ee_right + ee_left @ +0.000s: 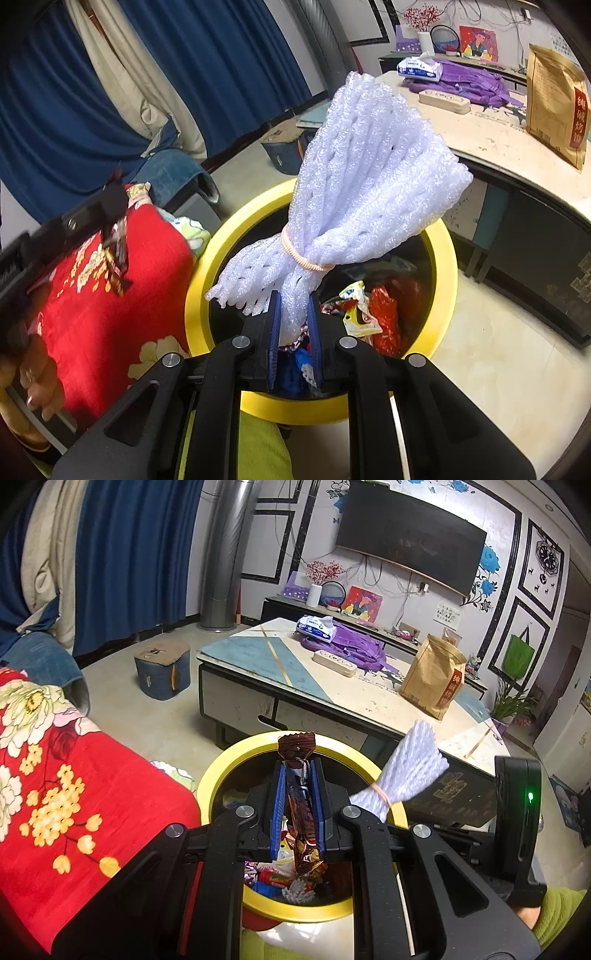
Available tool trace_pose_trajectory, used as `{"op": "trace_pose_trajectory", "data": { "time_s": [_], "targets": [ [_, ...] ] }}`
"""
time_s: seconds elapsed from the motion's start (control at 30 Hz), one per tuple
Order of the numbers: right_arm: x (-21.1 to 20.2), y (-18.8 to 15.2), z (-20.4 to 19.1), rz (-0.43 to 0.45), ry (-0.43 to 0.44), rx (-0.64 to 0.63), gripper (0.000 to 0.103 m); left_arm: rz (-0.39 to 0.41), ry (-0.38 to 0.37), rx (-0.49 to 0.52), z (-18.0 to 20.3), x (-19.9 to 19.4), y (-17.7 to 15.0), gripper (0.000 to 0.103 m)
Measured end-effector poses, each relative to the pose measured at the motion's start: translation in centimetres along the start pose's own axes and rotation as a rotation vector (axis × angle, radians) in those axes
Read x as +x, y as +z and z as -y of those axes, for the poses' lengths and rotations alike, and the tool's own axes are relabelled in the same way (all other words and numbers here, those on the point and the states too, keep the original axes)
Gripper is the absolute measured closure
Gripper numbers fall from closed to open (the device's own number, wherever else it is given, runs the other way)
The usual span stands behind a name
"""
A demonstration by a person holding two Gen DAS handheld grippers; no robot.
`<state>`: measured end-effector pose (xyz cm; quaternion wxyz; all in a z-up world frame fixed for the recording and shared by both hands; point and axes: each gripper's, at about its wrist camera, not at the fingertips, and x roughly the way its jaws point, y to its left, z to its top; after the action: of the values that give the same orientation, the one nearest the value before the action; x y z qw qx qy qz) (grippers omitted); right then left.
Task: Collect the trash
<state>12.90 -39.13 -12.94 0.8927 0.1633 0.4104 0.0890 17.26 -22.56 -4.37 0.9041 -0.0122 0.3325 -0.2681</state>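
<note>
With wrappers already in the yellow bin (pixel 441 236), my left tool (pixel 298 775) clamps a brown wrapper (pixel 301 812), my right tool (pixel 293 314) a foam net (pixel 369 177); both await dropping.

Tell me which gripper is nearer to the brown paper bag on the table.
Right. The right gripper, holding foam net over the bin, is on the bag's side; the left gripper with its wrapper is beyond it.
</note>
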Motion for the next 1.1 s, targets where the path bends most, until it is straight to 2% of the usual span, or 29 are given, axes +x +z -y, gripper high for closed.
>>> {"op": "trace_pose_trajectory", "data": {
  "time_s": [0.27,0.63,0.73,0.8,0.83,0.93,0.97,1.03,1.07,1.1],
  "targets": [
    [0.8,-0.6,0.0,-0.036,0.024,0.003,0.086,-0.039,-0.009,-0.002,0.3,2.8,1.1,0.094],
    [1.0,-0.5,0.2,-0.033,0.043,0.014,0.081,-0.081,-0.016,-0.012,-0.1,5.2,2.3,0.094],
    [0.8,-0.5,0.5,-0.025,0.039,0.017,0.076,-0.090,-0.019,-0.009,0.0,5.7,2.5,0.094],
    [0.7,-0.5,0.6,-0.018,0.035,0.022,0.067,-0.094,-0.021,-0.012,0.0,5.9,2.7,0.093],
    [0.6,-0.4,0.6,-0.015,0.033,0.022,0.065,-0.096,-0.024,-0.012,-0.1,5.9,2.7,0.090],
    [0.2,-0.4,0.8,-0.005,0.019,0.021,0.057,-0.114,-0.026,-0.007,0.0,6.0,2.6,0.066],
    [0.0,-0.4,0.9,-0.001,0.011,0.022,0.053,-0.116,-0.025,-0.005,-0.1,6.0,2.5,0.065],
    [-0.3,-0.4,1.0,0.004,0.000,0.023,0.051,-0.120,-0.019,-0.009,-0.2,5.8,2.4,0.060],
    [-0.5,-0.4,1.1,0.007,-0.003,0.024,0.049,-0.124,-0.018,-0.013,-0.3,5.8,2.3,0.050],
    [-0.7,-0.4,1.1,0.011,-0.010,0.024,0.046,-0.128,-0.015,-0.015,-0.4,5.7,2.3,0.045]
  ]
}}
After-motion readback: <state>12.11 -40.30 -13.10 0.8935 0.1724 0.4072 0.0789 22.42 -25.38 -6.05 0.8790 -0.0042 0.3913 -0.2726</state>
